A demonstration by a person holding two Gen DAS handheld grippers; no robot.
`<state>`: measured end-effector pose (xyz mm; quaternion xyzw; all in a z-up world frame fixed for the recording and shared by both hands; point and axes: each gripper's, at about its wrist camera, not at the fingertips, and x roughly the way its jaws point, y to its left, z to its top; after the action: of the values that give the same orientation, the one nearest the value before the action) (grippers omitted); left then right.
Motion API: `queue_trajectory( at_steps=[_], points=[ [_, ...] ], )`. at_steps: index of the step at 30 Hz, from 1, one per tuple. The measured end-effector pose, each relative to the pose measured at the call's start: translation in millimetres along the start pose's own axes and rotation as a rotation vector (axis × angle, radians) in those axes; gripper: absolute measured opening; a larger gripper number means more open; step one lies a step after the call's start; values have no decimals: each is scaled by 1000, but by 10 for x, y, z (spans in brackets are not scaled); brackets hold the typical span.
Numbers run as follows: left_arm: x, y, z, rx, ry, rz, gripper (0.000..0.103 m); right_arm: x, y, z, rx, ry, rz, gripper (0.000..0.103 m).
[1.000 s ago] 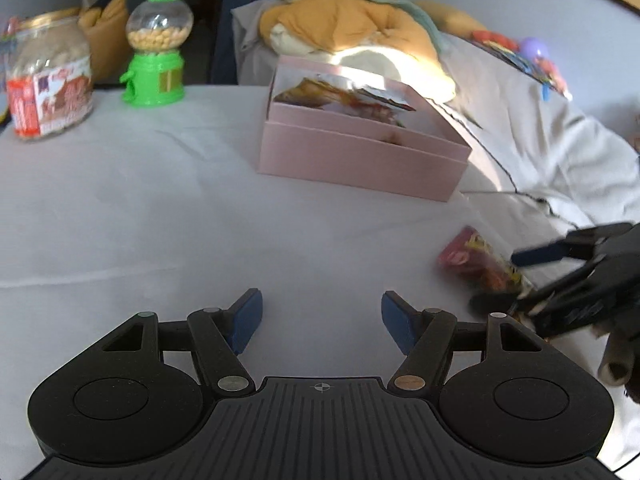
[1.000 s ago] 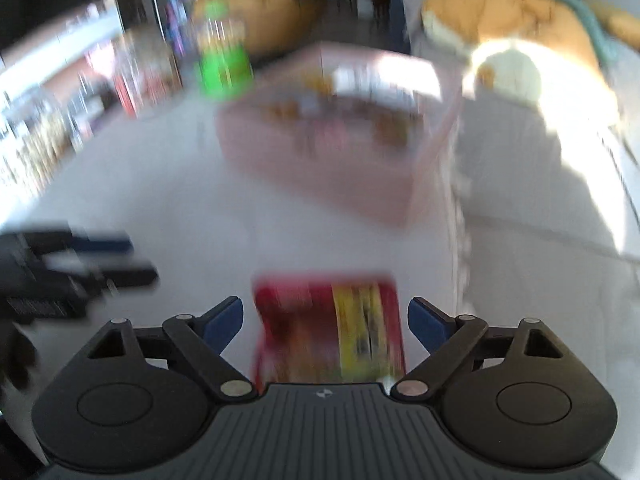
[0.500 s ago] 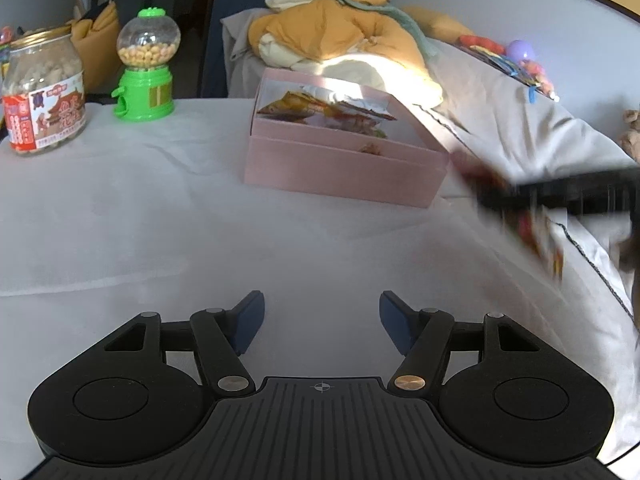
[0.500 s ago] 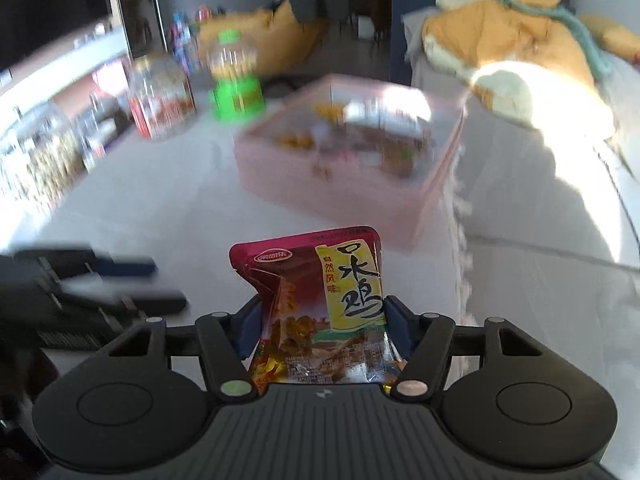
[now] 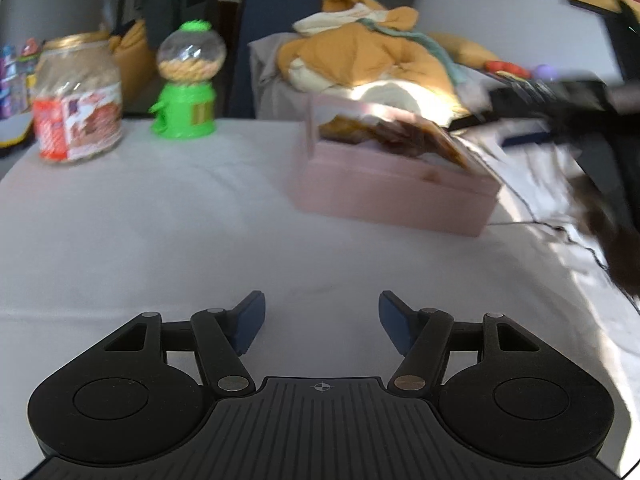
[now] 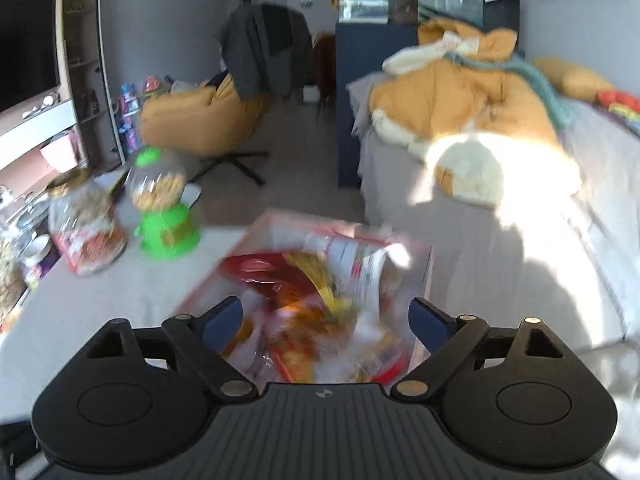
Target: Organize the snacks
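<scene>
My right gripper (image 6: 326,316) hovers over the pink box (image 6: 429,276), and its jaws are opening. A red and yellow snack packet (image 6: 288,280) shows blurred between and below them, over the other packets in the box, and the pads stand clear of it. In the left wrist view the pink box (image 5: 392,196) sits at the far right of the white tablecloth (image 5: 160,220) with packets sticking out. The right gripper (image 5: 540,108) is a dark blur above its right end. My left gripper (image 5: 320,312) hangs open over bare cloth with nothing between its fingers.
A clear jar with a red label (image 5: 78,100) and a green candy dispenser (image 5: 186,84) stand at the table's far left. Behind the box a bed carries an orange plush toy (image 5: 360,52). A dark cable runs over the sheet at the right.
The right gripper lifted the red packet off the cloth, carried it up over the pink box and spread its jaws off it. The left gripper has barely shifted.
</scene>
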<state>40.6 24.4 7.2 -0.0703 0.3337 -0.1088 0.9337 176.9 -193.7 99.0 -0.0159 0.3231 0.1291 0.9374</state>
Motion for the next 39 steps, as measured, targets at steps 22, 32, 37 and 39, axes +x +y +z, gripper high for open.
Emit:
queue_trajectory(
  at_steps=[22, 32, 37, 39],
  points=[
    [97, -356, -134, 153, -13, 183, 73, -136, 395, -1499, 68, 100, -131, 103],
    [107, -338, -122, 147, -12, 179, 73, -175, 405, -1572, 77, 40, -146, 103],
    [104, -337, -122, 143, -12, 174, 73, -172, 407, -1566, 78, 40, -146, 103],
    [106, -335, -121, 145, -11, 176, 73, -172, 406, -1567, 77, 40, -146, 103]
  ],
)
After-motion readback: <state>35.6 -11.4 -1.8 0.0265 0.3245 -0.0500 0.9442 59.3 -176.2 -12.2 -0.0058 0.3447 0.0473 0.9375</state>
